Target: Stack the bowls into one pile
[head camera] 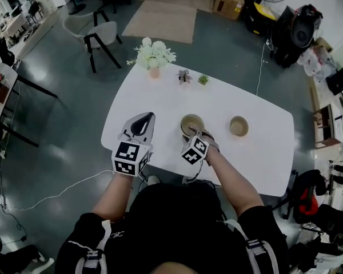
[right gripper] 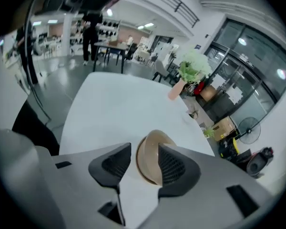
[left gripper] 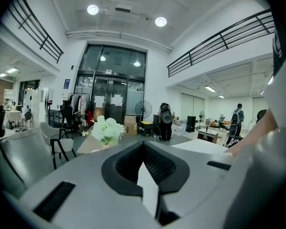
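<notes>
Two tan bowls stand on the white table [head camera: 160,101]. The nearer bowl [head camera: 191,122] sits at the table's middle, and the other bowl [head camera: 239,125] rests apart to its right. My right gripper [head camera: 198,135] points down at the near rim of the middle bowl [right gripper: 148,168]. In the right gripper view that rim stands between the jaws of the right gripper [right gripper: 144,151], which is open, with a gap at the left jaw. My left gripper [head camera: 148,117] hovers left of the bowl. The left gripper [left gripper: 144,146] is shut on nothing.
A vase of white flowers [head camera: 153,56] and two small potted plants [head camera: 184,76] [head camera: 203,79] stand along the table's far edge. A chair [head camera: 100,36] stands beyond the table. A cable runs across the floor at the left.
</notes>
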The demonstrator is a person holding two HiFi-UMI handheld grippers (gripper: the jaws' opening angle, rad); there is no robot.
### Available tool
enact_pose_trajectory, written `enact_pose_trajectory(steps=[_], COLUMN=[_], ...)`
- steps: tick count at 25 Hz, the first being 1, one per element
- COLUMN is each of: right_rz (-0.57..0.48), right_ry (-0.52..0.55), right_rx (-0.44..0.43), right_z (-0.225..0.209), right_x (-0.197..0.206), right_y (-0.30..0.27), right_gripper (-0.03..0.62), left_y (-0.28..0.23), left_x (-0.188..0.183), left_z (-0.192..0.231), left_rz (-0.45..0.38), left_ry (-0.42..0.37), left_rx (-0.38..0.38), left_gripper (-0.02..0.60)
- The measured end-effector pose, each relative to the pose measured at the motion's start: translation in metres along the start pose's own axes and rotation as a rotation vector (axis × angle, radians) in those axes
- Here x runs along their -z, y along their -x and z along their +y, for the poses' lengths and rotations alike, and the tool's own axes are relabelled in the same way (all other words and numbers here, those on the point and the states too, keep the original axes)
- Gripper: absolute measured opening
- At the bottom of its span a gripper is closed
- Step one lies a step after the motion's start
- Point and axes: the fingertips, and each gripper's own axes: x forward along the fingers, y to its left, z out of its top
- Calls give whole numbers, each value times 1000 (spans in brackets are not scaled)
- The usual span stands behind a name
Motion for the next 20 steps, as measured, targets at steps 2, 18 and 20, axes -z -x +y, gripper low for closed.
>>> enact_pose_trajectory(steps=[2, 18, 20], right_rz=[-139, -887, -875], right_ry=[-157, -622, -633], right_rx=[-11, 549, 554], right_z=[-16, -146, -145], right_x=[-23, -83, -81], right_y=[21, 244, 247], right_gripper=[196, 15, 15], left_y=[-1, -25, -24], left_x=[1, -43, -47], left_z=[-1, -47, -52], left_rz=[6, -65, -69], left_ry=[-2, -24, -26], left_rx=[-5, 97, 113], left_gripper=[12, 12, 12])
